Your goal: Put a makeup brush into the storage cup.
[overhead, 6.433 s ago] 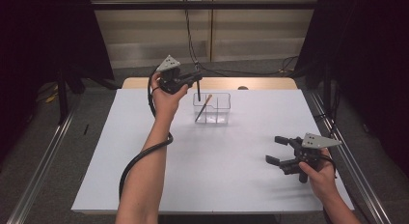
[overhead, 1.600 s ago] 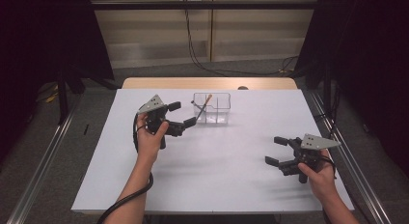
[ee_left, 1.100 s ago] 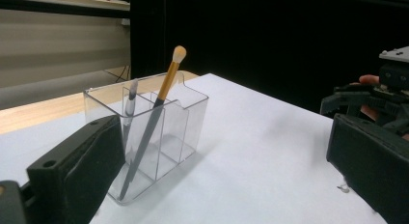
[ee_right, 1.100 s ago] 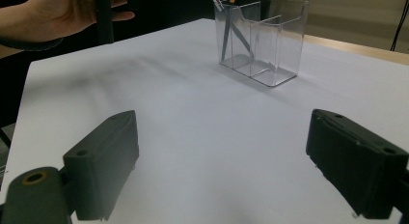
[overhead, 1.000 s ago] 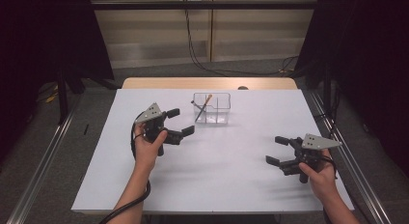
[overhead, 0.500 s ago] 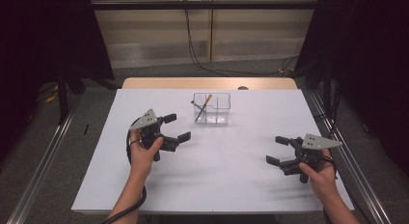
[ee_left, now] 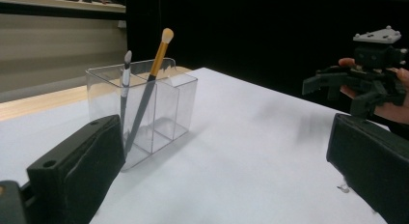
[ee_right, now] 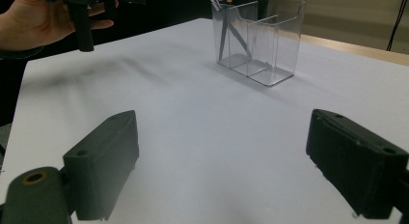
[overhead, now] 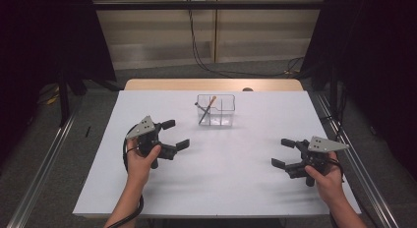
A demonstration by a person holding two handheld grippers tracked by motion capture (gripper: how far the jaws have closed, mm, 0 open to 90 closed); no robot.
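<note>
left gripper (overhead: 172, 134): jaws apart, empty — clear of clear organizer (overhead: 216, 110)
right gripper (overhead: 282, 153): jaws apart, empty
brushes (ee_left: 144, 89): both binned — park hands level, avoid organizer

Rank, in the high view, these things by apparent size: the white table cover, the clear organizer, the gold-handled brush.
1. White table cover, by far the largest.
2. Clear organizer.
3. Gold-handled brush, a thin stick leaning inside the organizer.
</note>
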